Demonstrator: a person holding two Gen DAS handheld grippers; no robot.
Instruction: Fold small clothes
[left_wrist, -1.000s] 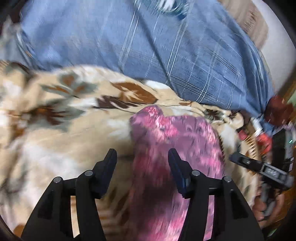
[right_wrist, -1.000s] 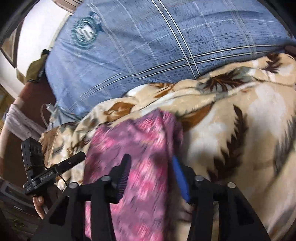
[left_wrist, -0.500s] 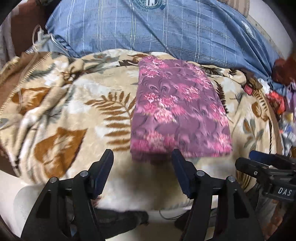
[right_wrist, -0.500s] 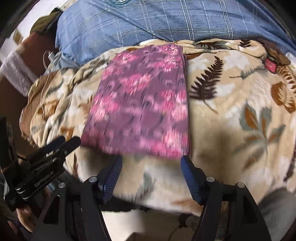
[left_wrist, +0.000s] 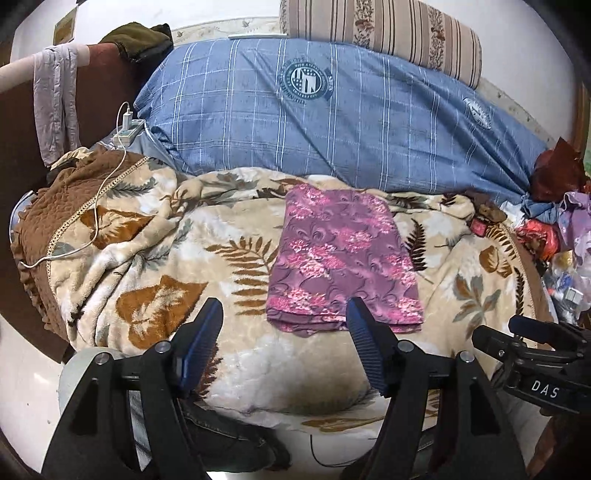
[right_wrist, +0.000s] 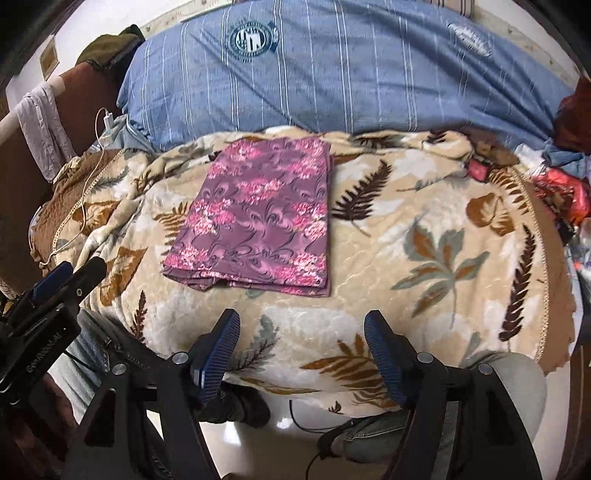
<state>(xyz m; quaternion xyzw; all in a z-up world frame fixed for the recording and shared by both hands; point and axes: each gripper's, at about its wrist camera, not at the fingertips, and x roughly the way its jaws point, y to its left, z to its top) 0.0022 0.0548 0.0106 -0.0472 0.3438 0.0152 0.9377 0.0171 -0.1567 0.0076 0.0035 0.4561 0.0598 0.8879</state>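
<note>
A purple cloth with pink flowers (left_wrist: 340, 258) lies folded into a flat rectangle on the beige leaf-print blanket (left_wrist: 155, 266). It also shows in the right wrist view (right_wrist: 258, 218). My left gripper (left_wrist: 282, 317) is open and empty, held back from the cloth's near edge. My right gripper (right_wrist: 302, 326) is open and empty, also short of the cloth, over the blanket's front edge (right_wrist: 424, 295). Each gripper shows at the side of the other's view, the right one (left_wrist: 535, 354) and the left one (right_wrist: 55, 288).
A large blue plaid pillow (left_wrist: 332, 110) lies behind the blanket, a striped bolster (left_wrist: 388, 29) behind it. A white charger and cable (left_wrist: 123, 125) trail at the left. A pile of mixed clothes (left_wrist: 554, 214) sits at the right. The white floor (right_wrist: 280, 443) lies below.
Both grippers have drawn back and up from the cloth. A second ago they were close over it; now the whole folded cloth lies in view, let go.
</note>
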